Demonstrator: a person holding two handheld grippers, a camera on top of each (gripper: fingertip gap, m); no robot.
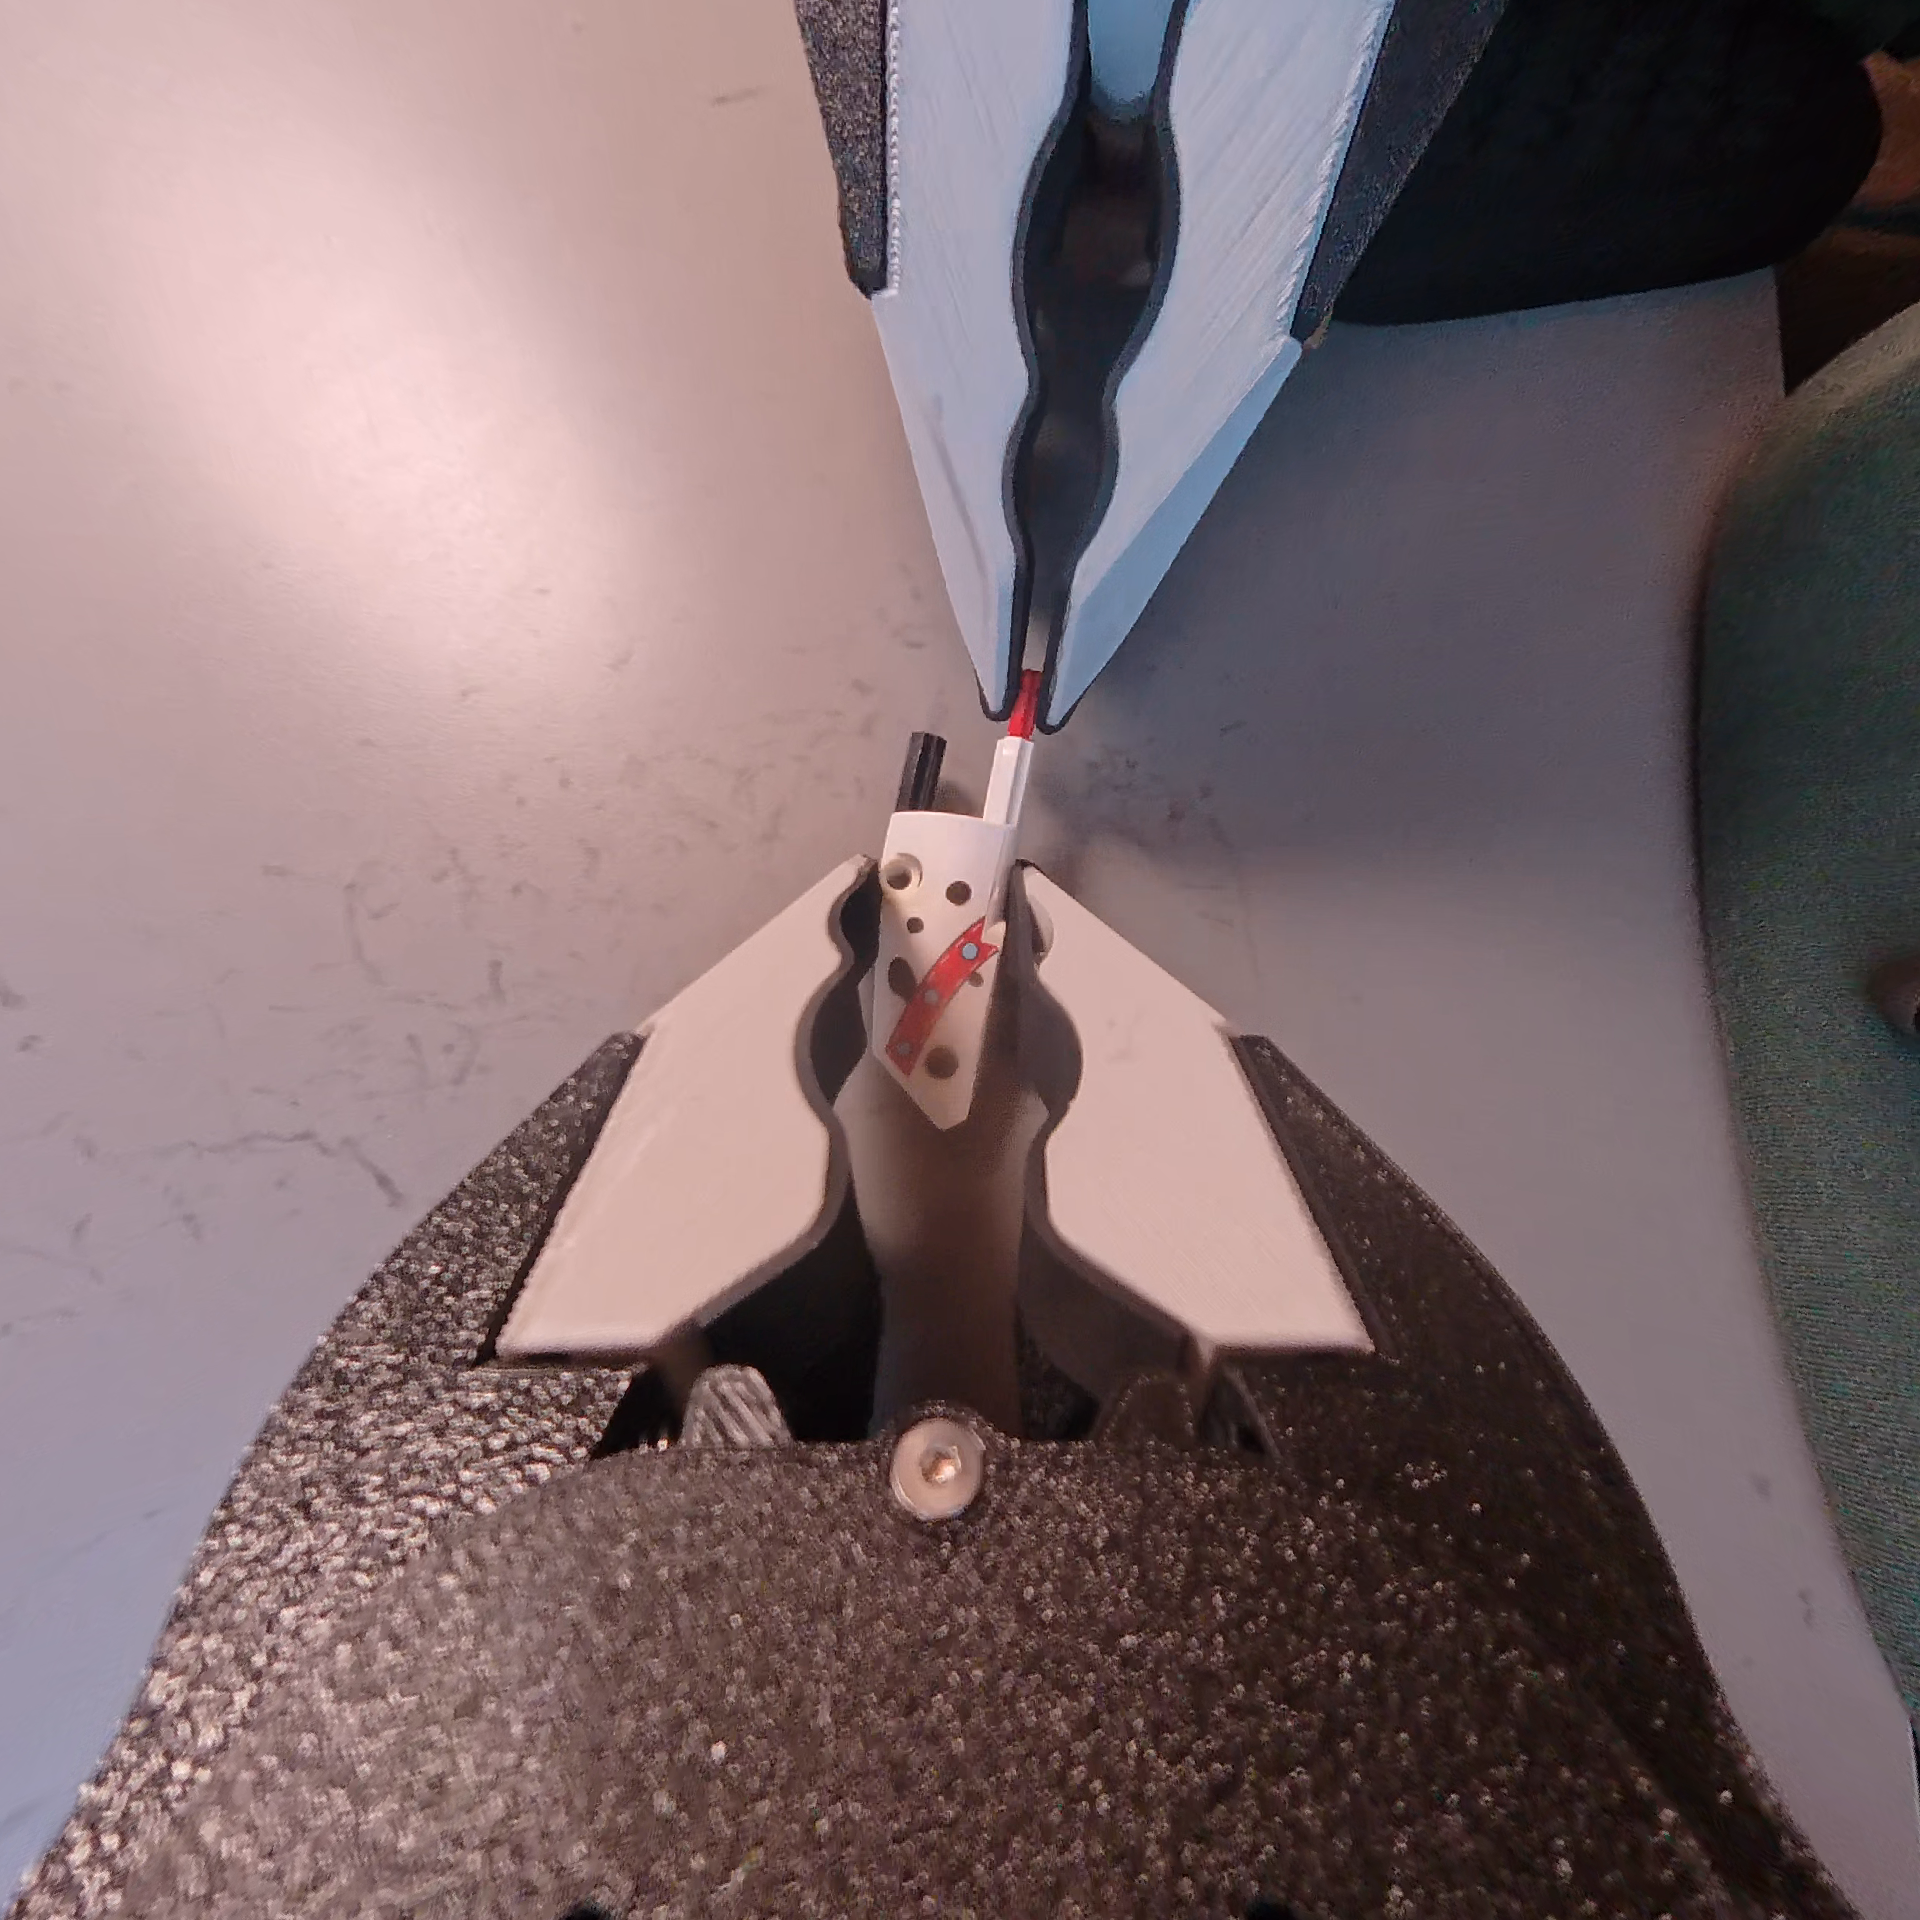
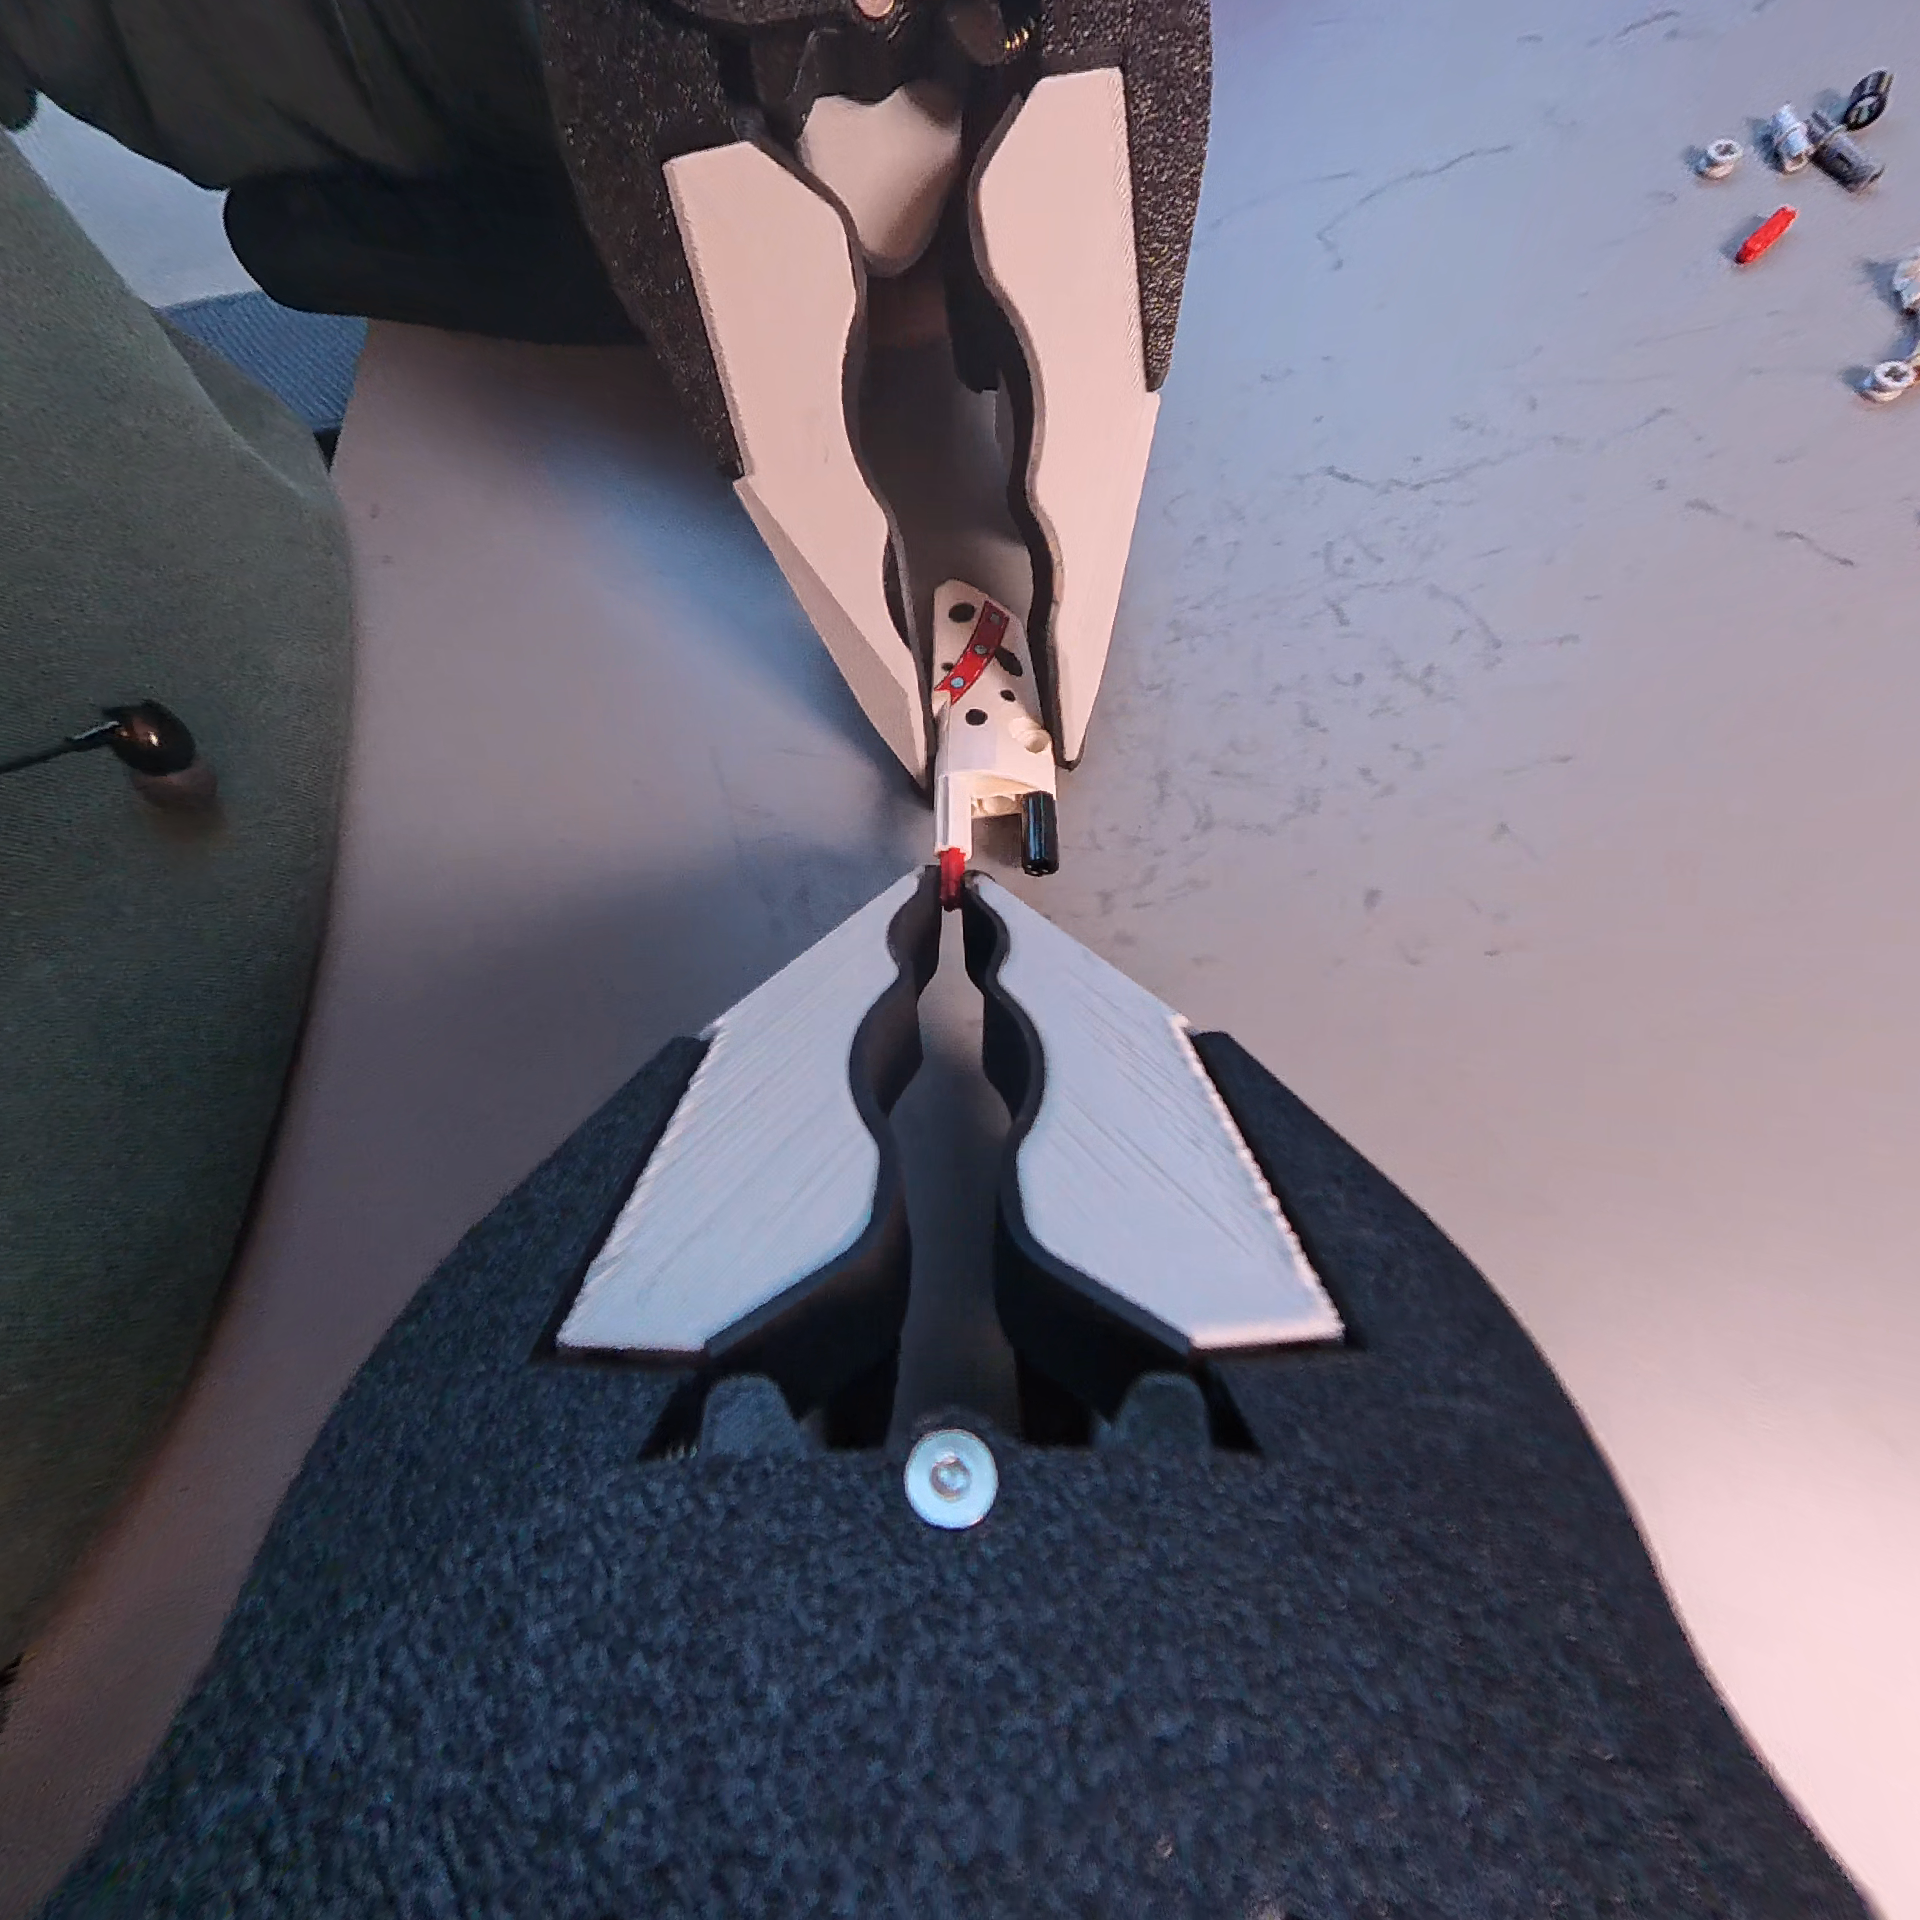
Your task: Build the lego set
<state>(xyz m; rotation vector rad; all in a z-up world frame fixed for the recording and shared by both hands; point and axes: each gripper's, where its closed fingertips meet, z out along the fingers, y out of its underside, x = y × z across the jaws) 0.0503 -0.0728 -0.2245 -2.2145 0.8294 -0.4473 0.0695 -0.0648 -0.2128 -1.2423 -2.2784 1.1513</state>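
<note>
My left gripper is shut on a white perforated Lego panel with a red stripe, held above the grey table. A black pin and a white connector stick out of the panel's far end. My right gripper comes in from the top, shut on a thin red axle that meets the white connector. In the right wrist view my right gripper pinches the red axle against the panel, which the left gripper holds; the black pin shows beside it.
Loose small parts lie at the table's far right: a red piece, several grey and black pins and a grey piece. Green fabric borders the table edge, and it also shows in the left wrist view. A dark sleeve is behind the left gripper. Only a small space, under 4 cm, lies between the two pairs of fingers.
</note>
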